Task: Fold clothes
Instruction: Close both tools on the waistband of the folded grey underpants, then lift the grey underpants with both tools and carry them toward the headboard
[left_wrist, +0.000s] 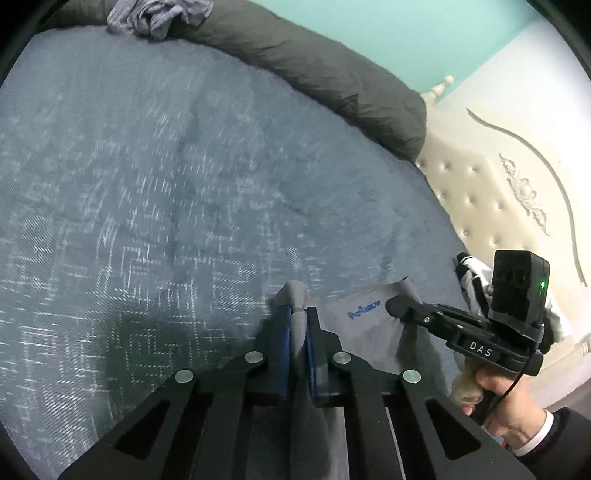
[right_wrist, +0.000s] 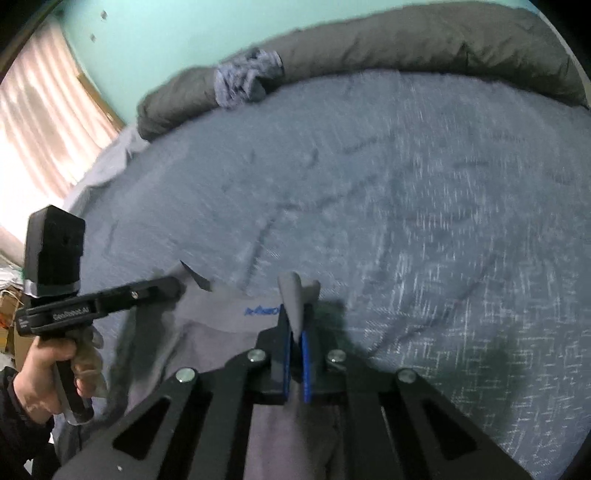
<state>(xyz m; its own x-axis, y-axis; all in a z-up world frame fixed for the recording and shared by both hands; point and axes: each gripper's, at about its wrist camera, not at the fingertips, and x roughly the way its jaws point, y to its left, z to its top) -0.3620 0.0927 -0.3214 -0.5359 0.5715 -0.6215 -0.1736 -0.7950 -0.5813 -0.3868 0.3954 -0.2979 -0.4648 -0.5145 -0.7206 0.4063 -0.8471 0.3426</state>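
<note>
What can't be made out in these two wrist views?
- Grey garment: its type and lower part, hidden below both grippers and cut off by the frame edges.
- Blue lettering: too blurred to read, partly behind the right gripper.
- Crumpled bluish cloth on the dark rolled duvet: too small to identify.

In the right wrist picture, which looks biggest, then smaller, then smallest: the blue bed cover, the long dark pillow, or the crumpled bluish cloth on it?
Largest to smallest, as they look:
1. blue bed cover, filling most of the view
2. long dark pillow, along the far edge
3. crumpled bluish cloth, a small bundle

All three lie far from the camera, so the order is safe.
</note>
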